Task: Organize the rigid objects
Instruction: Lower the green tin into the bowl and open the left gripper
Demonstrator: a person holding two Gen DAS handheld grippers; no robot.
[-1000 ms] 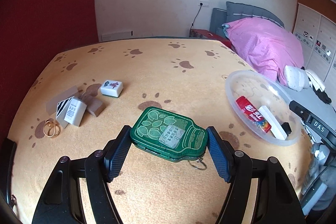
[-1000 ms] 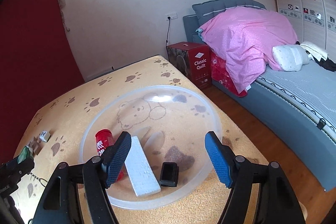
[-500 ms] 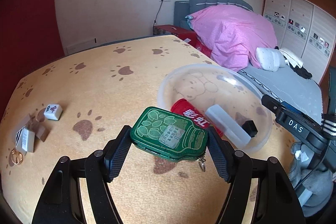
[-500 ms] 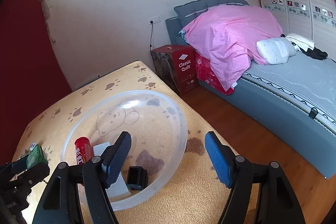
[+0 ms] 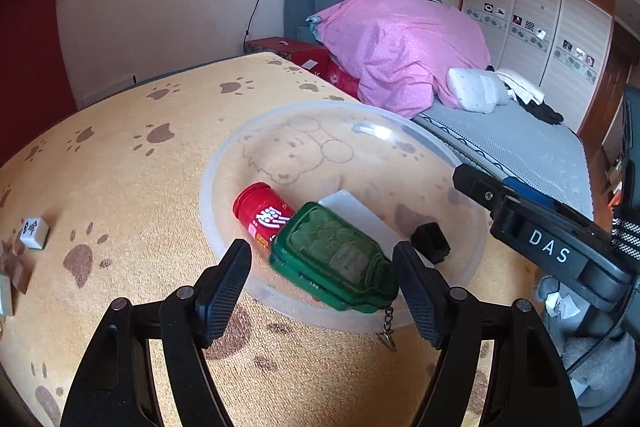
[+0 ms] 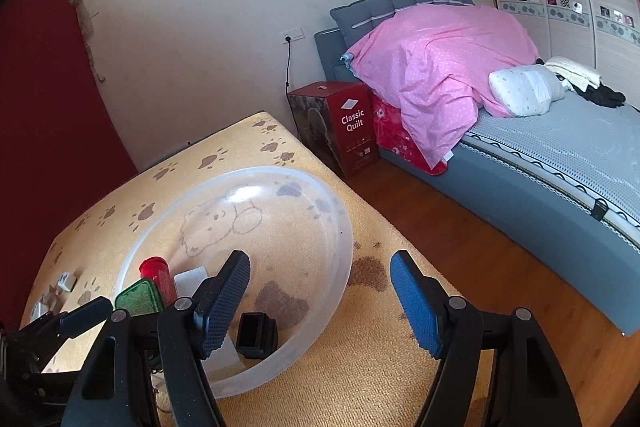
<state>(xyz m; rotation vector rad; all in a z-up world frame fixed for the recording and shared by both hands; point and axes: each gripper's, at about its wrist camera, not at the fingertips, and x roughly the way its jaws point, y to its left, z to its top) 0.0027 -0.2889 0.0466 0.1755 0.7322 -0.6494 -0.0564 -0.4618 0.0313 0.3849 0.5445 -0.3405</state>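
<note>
A green bottle-shaped case (image 5: 336, 263) with a keychain lies tilted over the near rim of the clear plastic bowl (image 5: 280, 115), leaning on a red can (image 5: 264, 211). My left gripper (image 5: 320, 287) straddles the case; its jaws are opening and the left pad stands clear of it. In the bowl also lie a white block (image 5: 360, 211) and a small black box (image 5: 430, 241). My right gripper (image 6: 320, 291) hangs open over the bowl's (image 6: 344, 227) right rim with nothing between its fingers. The green case (image 6: 138, 297), red can (image 6: 154, 267) and black box (image 6: 256, 333) show at its lower left.
A mahjong tile (image 5: 34, 233) and small boxes (image 5: 12, 275) sit at the table's left side. The table's right edge drops to a wooden floor (image 6: 460, 259), with a red quilt box (image 6: 344, 131) and a bed (image 6: 540, 163) beyond.
The left gripper carried the green case rightwards from mid-table to the bowl. Its jaws have widened and the case has tipped down onto the bowl. The right gripper has barely shifted.
</note>
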